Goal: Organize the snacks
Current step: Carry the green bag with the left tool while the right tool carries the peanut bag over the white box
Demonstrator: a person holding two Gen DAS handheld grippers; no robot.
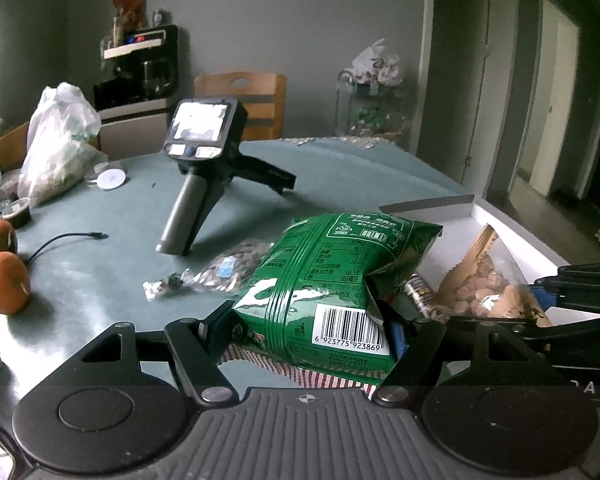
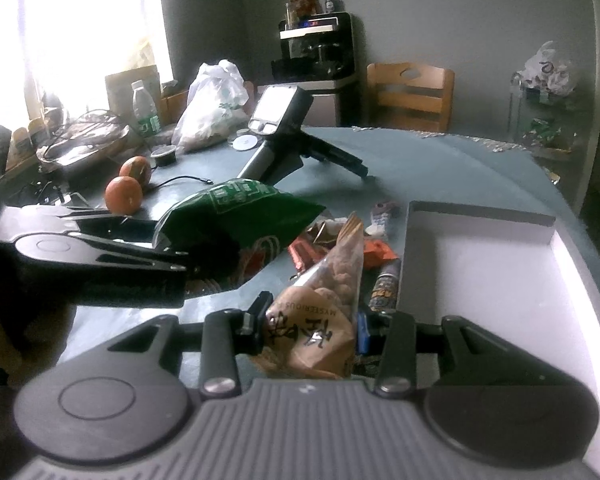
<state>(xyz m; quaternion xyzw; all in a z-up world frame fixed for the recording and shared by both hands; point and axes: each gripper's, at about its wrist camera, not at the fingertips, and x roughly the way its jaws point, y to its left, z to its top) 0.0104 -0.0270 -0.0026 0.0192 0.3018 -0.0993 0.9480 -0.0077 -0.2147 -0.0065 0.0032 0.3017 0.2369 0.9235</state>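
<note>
My left gripper (image 1: 312, 320) is shut on a green snack bag (image 1: 332, 280) with a barcode and holds it above the table; the same bag shows in the right wrist view (image 2: 236, 216), at the left. My right gripper (image 2: 314, 324) is shut on a brown paper bag of nuts (image 2: 324, 300), which also shows in the left wrist view (image 1: 488, 284) at the right. A white open box (image 2: 480, 280) lies right of the nut bag. Small wrapped snacks (image 2: 312, 248) lie scattered on the table beside the box. A clear packet of nuts (image 1: 228, 268) lies left of the green bag.
A spare handheld gripper device (image 1: 204, 168) stands mid-table. Two oranges (image 1: 4, 272) and a cable (image 1: 60, 240) lie at the left. A white plastic bag (image 1: 60, 140), a water bottle (image 2: 144, 108) and clutter sit at the far left. A wooden chair (image 1: 252, 100) stands behind the table.
</note>
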